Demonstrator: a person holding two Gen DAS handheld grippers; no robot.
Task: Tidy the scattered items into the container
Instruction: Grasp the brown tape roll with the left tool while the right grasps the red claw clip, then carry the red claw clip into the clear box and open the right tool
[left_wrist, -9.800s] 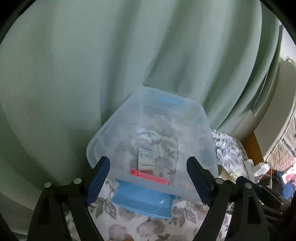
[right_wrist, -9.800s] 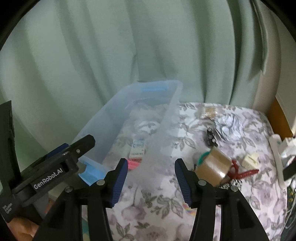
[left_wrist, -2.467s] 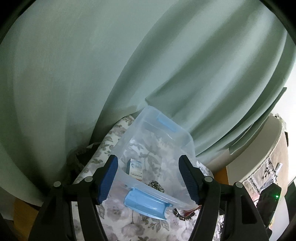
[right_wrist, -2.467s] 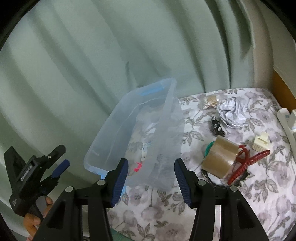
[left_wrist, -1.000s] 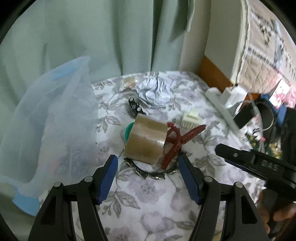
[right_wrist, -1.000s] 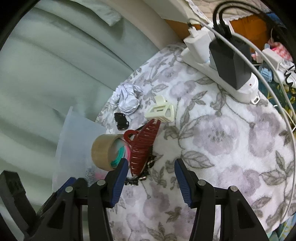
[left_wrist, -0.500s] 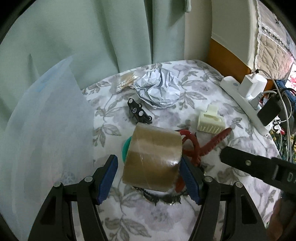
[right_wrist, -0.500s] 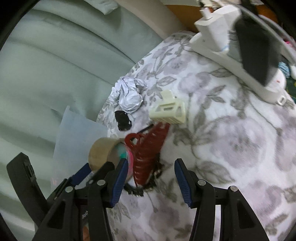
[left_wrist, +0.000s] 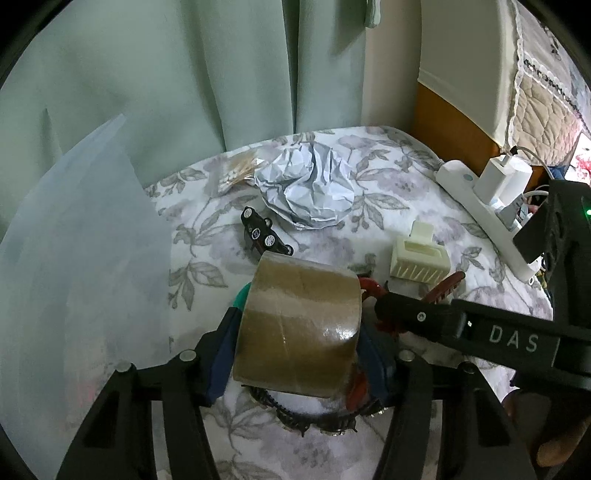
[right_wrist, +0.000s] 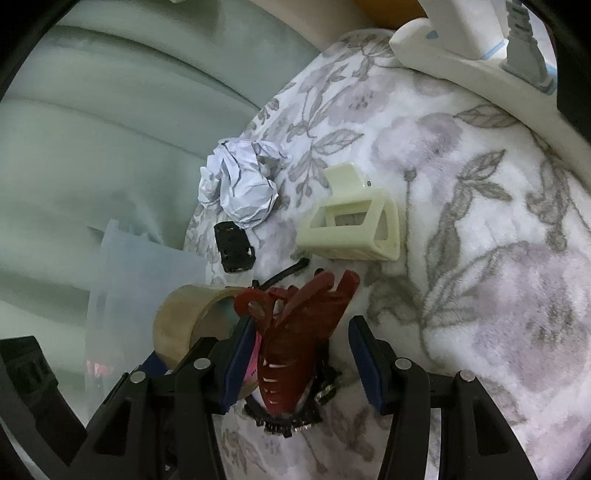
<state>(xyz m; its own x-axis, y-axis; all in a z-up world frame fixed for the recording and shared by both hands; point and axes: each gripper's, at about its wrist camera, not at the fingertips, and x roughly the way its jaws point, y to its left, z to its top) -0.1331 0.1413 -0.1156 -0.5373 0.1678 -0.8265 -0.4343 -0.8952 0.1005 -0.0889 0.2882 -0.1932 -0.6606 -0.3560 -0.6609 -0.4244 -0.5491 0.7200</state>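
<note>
the left gripper (left_wrist: 299, 354) has its two blue-padded fingers on either side of a roll of brown packing tape (left_wrist: 299, 325); its jaws are closing, and the pads sit right against the roll's two flat sides, though whether they already press on it cannot be told; the roll stands on its edge on a floral tablecloth (left_wrist: 399, 192), over a black toothed hair band (left_wrist: 314, 421) that curves out beneath it at 6 o'clock; a green ring (left_wrist: 242, 295) peeks from the roll's side at 9 o'clock.

the right gripper (right_wrist: 301, 350) is parted, its fingers standing clear on both sides of a dark red claw hair clip (right_wrist: 295, 332); the left pad is just beside the clip, the right pad apart from it; the clip lies on the black hair band, touching the tape roll at its 9 o'clock.

the clear plastic container (left_wrist: 74, 266) stands at 9 o'clock of the tape in the left wrist view, its frosted wall near the roll; something pink shows dimly through the wall.

at 12 o'clock of the roll lies a small black clip with white dots (left_wrist: 260, 236); beyond it a crumpled ball of white paper (left_wrist: 306, 192), and at 11 o'clock of that a small clear bag of sticks (left_wrist: 236, 173); a cream claw clip (left_wrist: 419, 258) lies at 2 o'clock of the roll; a white power strip (left_wrist: 480, 206) with plugs sits along the cloth's edge at 3 o'clock; a pale green curtain (left_wrist: 184, 74) hangs behind.
</note>
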